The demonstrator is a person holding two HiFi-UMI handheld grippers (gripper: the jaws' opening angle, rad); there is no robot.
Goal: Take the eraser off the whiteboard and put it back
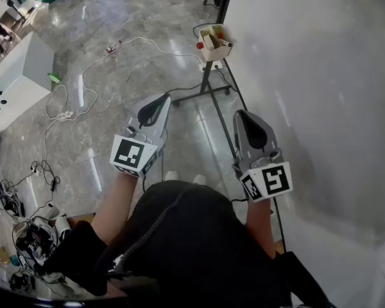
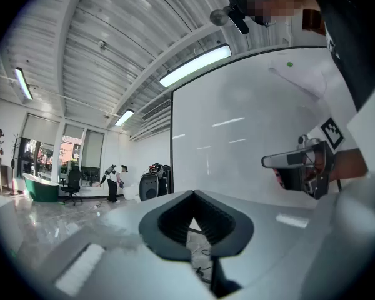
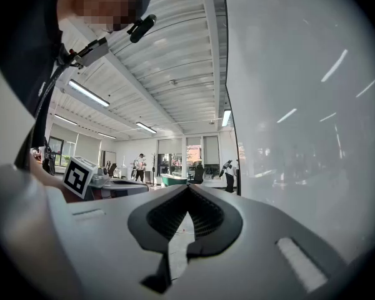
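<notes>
Head view looks down on me holding both claws out level over the grey floor point(image 1: 115, 37), side by side and well apart. My left claw point(image 1: 155, 108) is out over the floor; my right claw point(image 1: 247, 122) is just beside the lower edge of the whiteboard point(image 1: 321, 76), which fills the right of the picture.

Left gripper view has my left claw point(image 2: 192, 205) with its jaws together, dark pads meeting at the tips and nothing between them. The whiteboard point(image 2: 237, 124) stands ahead and to the right, and my right claw point(image 2: 300, 167) shows at the right edge in front of it.

Right gripper view shows my right claw point(image 3: 187, 208) also with its tips together and nothing gripped. The whiteboard point(image 3: 300, 105) runs close along its right side, and my left claw point(image 3: 106, 183) sits off to the left.

Ahead of both claws, a small tray point(image 1: 213, 51) hangs on the board's stand point(image 1: 205, 88). It holds a pale block that may be the eraser point(image 1: 209, 42), but it is too small for me to be sure. Neither claw is near it.
</notes>
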